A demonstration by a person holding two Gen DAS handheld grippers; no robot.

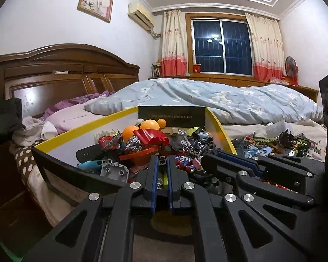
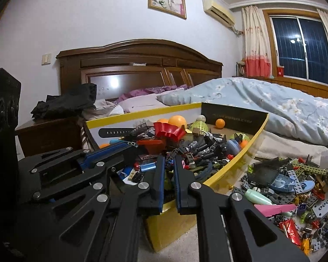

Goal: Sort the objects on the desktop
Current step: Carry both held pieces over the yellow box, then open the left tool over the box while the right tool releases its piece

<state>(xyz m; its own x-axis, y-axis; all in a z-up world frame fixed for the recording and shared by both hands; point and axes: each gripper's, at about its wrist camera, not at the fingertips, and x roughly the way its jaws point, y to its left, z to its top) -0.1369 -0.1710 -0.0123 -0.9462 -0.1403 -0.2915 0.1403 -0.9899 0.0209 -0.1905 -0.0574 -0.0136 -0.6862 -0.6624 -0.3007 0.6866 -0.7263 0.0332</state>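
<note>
A yellow-rimmed cardboard box (image 1: 87,128) (image 2: 240,166) on the bed is heaped with small toys. Among them are orange balls (image 1: 149,124) (image 2: 177,121), a red scalloped mould (image 1: 152,137) (image 2: 169,131) and dark building bricks. A loose pile of bricks (image 1: 280,142) (image 2: 295,185) lies on the bedding right of the box. My left gripper (image 1: 161,160) (image 2: 111,150) hovers over the box's near edge. It is shut, and I see nothing gripped in it. My right gripper (image 2: 169,160) (image 1: 218,156) sits just to its right over the same edge, also shut and empty.
A light blue flowered quilt (image 1: 207,100) covers the bed beyond the box, with a wooden headboard (image 2: 142,65) behind. A bedside cabinet with black cloth (image 2: 65,102) on top stands to the left. A black watch strap (image 2: 113,132) lies along the box's left wall.
</note>
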